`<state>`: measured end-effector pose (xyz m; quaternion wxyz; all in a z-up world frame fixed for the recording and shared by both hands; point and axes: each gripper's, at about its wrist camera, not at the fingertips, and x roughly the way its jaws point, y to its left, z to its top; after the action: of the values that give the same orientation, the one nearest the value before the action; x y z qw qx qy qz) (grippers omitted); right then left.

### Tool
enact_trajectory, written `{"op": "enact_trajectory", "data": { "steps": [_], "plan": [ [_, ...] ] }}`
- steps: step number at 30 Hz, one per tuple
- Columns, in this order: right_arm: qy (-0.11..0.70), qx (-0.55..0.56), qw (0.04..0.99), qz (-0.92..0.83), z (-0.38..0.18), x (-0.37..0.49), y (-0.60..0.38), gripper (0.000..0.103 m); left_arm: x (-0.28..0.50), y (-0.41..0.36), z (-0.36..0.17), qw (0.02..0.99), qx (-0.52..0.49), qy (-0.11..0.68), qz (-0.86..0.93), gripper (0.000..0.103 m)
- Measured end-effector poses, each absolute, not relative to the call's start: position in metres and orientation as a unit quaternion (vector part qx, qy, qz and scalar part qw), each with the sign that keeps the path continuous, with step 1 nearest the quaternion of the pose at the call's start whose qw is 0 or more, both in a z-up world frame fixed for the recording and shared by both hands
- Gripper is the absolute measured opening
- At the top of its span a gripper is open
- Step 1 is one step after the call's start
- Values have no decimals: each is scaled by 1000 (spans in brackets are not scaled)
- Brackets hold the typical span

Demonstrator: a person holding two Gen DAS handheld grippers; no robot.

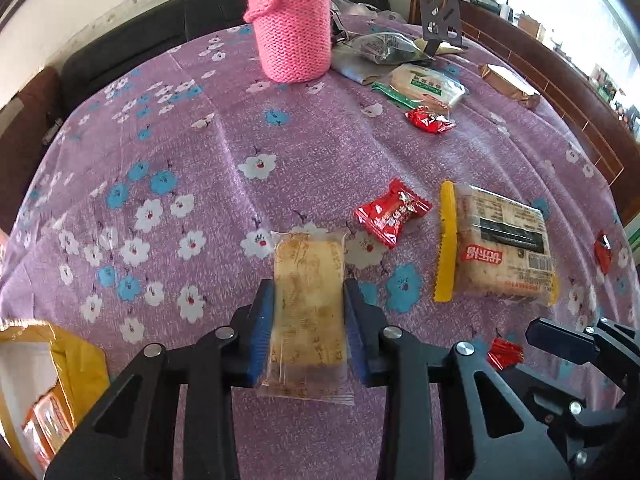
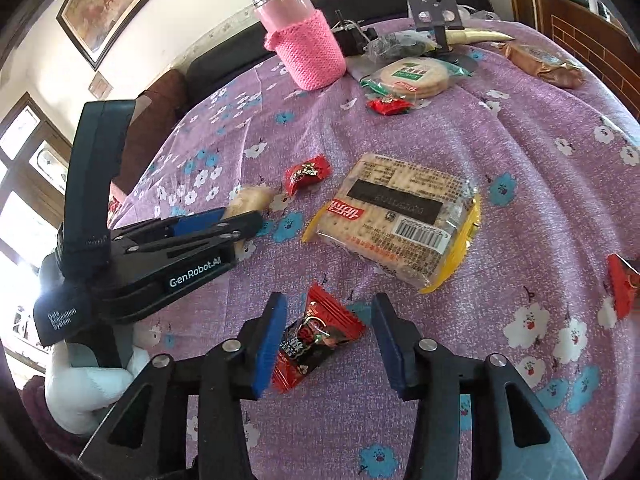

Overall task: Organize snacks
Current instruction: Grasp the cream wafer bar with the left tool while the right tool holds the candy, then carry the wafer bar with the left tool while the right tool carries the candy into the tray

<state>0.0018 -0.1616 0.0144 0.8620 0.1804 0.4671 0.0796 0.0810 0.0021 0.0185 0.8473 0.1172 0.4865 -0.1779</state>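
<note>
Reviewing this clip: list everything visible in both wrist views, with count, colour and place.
Tablecloth: one, purple with white and blue flowers, covering the table.
Clear-wrapped cracker: one, pale yellow, between the left jaws.
Red candies: at least five; one between the right jaws, one mid-table, one by the round biscuits, one at the right edge.
Square cracker pack: one, yellow-edged, mid-table.
Round biscuit pack: one, green label, far side.
Brown bar: one, far right.
Bottle: one, pink knitted sleeve, far side.
Phone stand: one, dark, far side.
Yellow bag: one, left edge.
Left gripper: shut on the cracker.
Right gripper: open.
</note>
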Motion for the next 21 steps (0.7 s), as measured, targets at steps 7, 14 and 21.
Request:
{"op": "enact_trajectory", "data": {
  "steps": [7, 14, 21],
  "plan": [
    [484, 166, 857, 65, 14, -3, -152, 48, 74, 29, 25, 851, 72, 489, -175, 31],
    [472, 140, 868, 64, 11, -3, -137, 57, 52, 48, 43, 863, 50, 472, -173, 31],
    [453, 72, 887, 49, 10, -4, -115, 26, 15, 65, 68, 881, 38, 441, -166, 31]
  ]
}}
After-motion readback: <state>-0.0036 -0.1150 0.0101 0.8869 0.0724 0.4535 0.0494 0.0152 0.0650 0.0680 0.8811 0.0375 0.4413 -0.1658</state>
